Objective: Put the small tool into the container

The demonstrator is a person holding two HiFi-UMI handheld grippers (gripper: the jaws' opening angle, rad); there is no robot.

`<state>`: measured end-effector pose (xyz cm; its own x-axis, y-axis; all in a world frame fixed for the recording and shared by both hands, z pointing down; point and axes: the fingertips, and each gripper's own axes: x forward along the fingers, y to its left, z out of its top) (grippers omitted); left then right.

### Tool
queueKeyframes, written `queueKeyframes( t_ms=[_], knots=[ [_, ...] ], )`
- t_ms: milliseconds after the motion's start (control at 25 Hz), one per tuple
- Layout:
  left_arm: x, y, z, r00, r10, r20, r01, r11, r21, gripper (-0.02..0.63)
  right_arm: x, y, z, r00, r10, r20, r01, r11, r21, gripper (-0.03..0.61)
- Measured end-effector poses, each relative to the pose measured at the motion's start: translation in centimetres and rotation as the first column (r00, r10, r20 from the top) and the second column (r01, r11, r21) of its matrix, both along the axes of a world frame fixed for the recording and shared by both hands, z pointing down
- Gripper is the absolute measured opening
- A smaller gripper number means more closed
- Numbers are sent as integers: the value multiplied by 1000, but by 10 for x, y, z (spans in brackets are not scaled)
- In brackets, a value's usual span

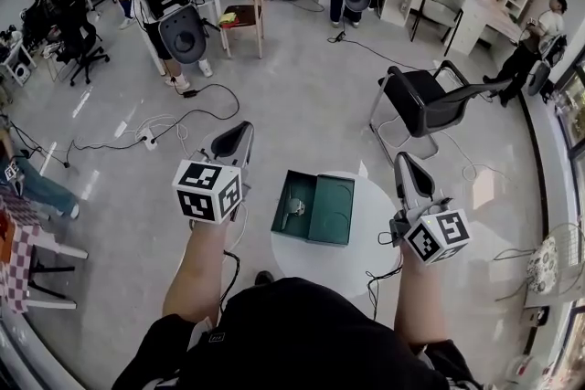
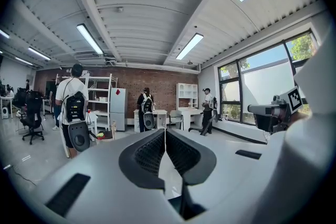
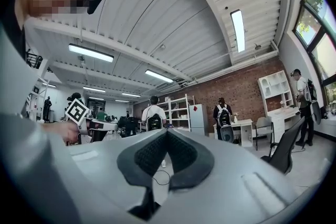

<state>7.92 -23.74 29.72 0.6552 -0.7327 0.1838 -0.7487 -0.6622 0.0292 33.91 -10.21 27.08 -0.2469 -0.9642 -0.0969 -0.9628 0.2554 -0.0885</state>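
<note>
judging from how things lie, the job looks finished: the small tool [image 1: 294,209] rests inside the open green container [image 1: 334,216], in its left half, on the round desk [image 1: 367,237]. left gripper [image 1: 239,132] and right gripper [image 1: 403,160] hover above, jaws pressed together, empty.

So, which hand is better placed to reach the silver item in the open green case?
Left, narrowly. The silver item lies in the left half of the green case, nearer the left tool. The right tool is off the far side. Both are shut, empty and pointing into the room.
</note>
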Motion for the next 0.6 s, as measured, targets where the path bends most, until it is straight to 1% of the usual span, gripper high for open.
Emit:
queueKeyframes(
  t_ms=[320,600],
  knots=[
    [-7,2,4,1000,-6,-7,6,1000,-10,12,-14,-3,4,1000,-31,4,31,999,-11,8],
    [-6,5,9,1000,-8,-2,8,1000,-20,12,-18,-3,12,999,-45,10,45,999,-30,8]
  ],
)
